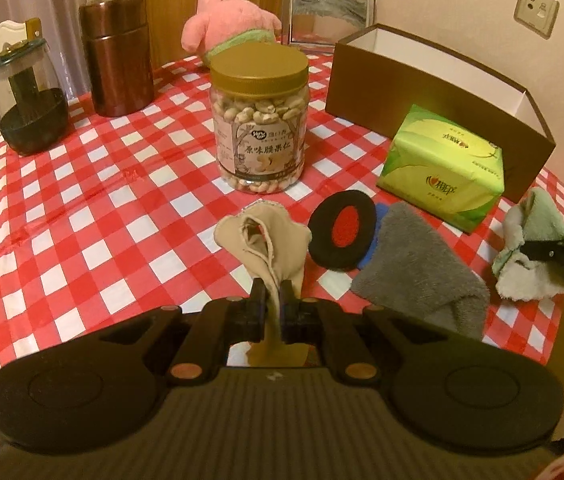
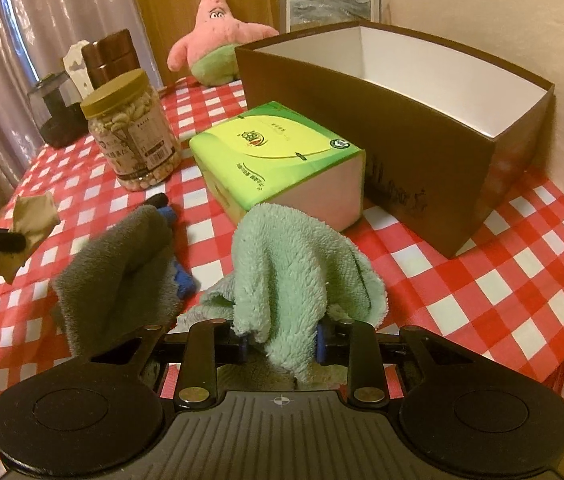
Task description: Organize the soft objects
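Observation:
My left gripper [image 1: 273,300] is shut on a thin beige cloth [image 1: 260,236], which hangs lifted above the checked tablecloth [image 1: 82,208]. My right gripper [image 2: 282,338] is shut on a fluffy green towel [image 2: 285,264], bunched up between its jaws; the same towel [image 1: 533,240] shows at the far right of the left wrist view. A grey towel [image 1: 421,264] lies crumpled between the two, over a blue item. A pink star plush [image 1: 230,20] sits at the back. An open brown box [image 2: 381,108] with a white inside stands on the right.
A green tissue pack [image 2: 278,164] lies just before the box. A gold-lidded nut jar [image 1: 260,116] stands mid-table, beside a black foam ring with a red centre [image 1: 341,228]. A brown canister [image 1: 118,56] and a dark glass jar [image 1: 26,100] stand at the left edge.

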